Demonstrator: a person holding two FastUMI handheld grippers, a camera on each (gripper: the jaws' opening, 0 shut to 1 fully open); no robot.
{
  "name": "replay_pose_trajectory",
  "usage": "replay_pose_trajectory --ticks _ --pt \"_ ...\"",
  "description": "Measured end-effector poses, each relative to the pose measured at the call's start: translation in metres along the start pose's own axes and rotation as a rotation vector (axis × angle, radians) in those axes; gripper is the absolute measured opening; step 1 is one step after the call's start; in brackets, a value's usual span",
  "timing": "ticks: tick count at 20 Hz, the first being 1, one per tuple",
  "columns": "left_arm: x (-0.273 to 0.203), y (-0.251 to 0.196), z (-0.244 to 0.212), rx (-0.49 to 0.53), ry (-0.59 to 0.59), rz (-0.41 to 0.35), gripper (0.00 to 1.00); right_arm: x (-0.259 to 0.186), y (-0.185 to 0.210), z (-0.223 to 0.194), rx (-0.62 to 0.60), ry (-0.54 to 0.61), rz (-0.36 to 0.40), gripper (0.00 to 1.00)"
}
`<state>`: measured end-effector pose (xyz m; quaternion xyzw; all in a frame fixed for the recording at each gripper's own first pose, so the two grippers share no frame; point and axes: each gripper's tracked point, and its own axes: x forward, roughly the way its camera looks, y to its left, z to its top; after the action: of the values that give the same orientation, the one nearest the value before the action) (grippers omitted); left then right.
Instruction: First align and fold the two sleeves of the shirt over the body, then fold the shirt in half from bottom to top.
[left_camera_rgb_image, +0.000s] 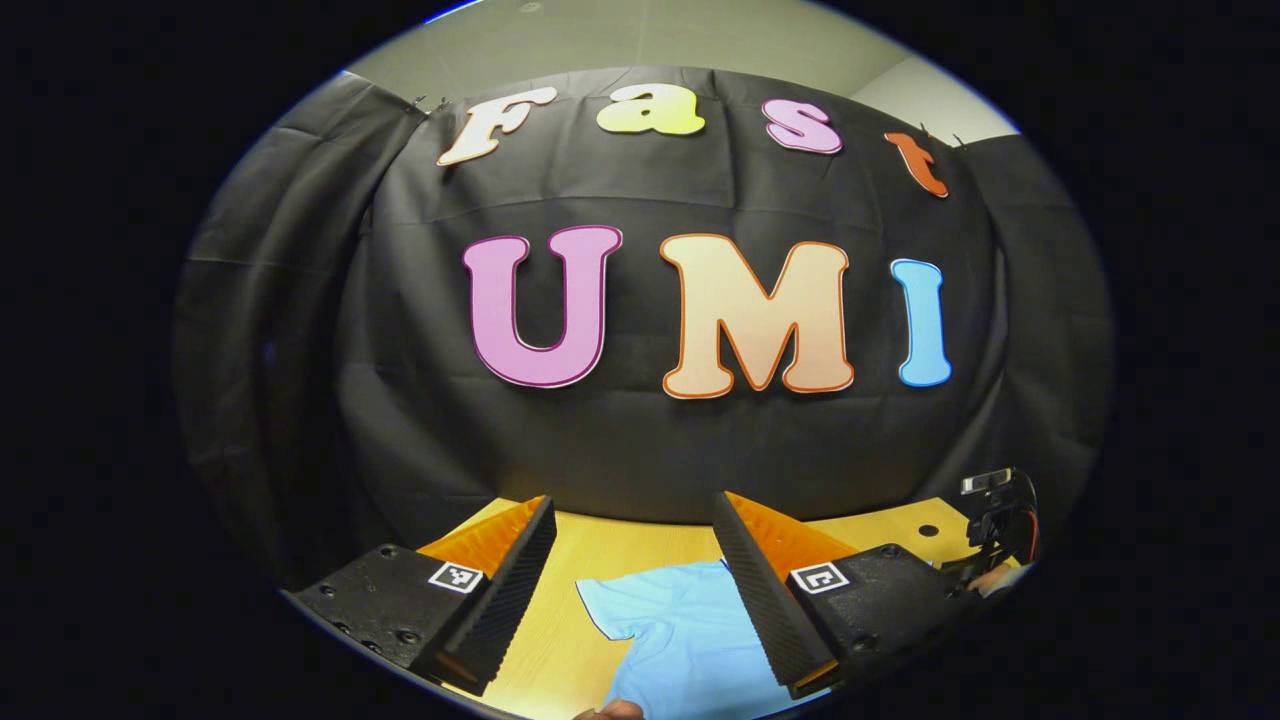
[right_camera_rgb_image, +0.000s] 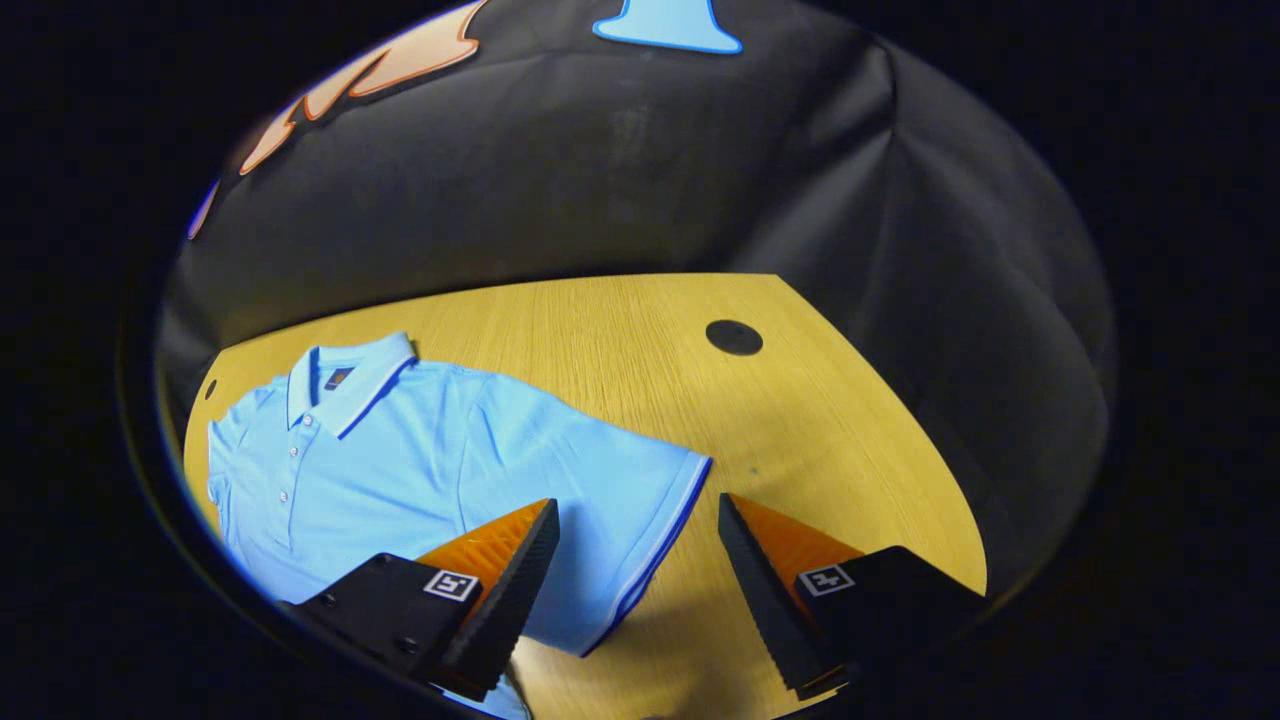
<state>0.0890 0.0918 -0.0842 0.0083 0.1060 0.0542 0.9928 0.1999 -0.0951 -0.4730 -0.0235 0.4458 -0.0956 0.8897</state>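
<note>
Wooden tabletop (right_camera_rgb_image: 800, 420) carried the shirt (right_camera_rgb_image: 400, 470) at lower left; right gripper (right_camera_rgb_image: 635, 520) hung spread above its sleeve (right_camera_rgb_image: 620, 500), left gripper (left_camera_rgb_image: 635, 515) also apart.

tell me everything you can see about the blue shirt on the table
The shirt is a light blue short-sleeved polo of soft knit-looking fabric, lying face up and flat on the wooden table, unfolded. Its collar has a darker stripe along the edge, above a buttoned placket with small pale buttons. One sleeve spreads outward, its cuff trimmed with a dark and white band, and lies between the open fingers of the right gripper, which has not closed on it. The other sleeve appears in the left gripper view.
</note>
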Motion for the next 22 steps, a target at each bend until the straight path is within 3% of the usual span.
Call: replay_pose_trajectory --ticks 4,8,9,13,16,22 --pt "-0.001 0.004 -0.003 -0.008 0.010 0.009 0.95 0.004 0.007 -0.006 0.041 0.033 0.040 0.97" --pt "-0.003 0.003 -0.002 -0.017 0.006 0.011 0.95 0.003 0.013 -0.006 0.060 0.024 0.062 0.86" --pt "-0.002 0.002 -0.002 -0.018 0.009 0.010 0.95 0.002 0.015 -0.008 0.057 0.029 0.069 0.80" --pt "-0.003 0.003 -0.005 -0.029 0.020 0.009 0.95 0.000 0.029 -0.007 0.039 0.012 0.095 0.26" --pt "-0.004 0.002 -0.006 -0.029 0.025 0.000 0.95 -0.003 0.036 -0.007 0.026 -0.005 0.099 0.04" --pt "-0.004 0.014 -0.004 -0.026 0.019 0.009 0.96 -0.029 0.070 0.033 0.117 -0.100 0.168 0.04"
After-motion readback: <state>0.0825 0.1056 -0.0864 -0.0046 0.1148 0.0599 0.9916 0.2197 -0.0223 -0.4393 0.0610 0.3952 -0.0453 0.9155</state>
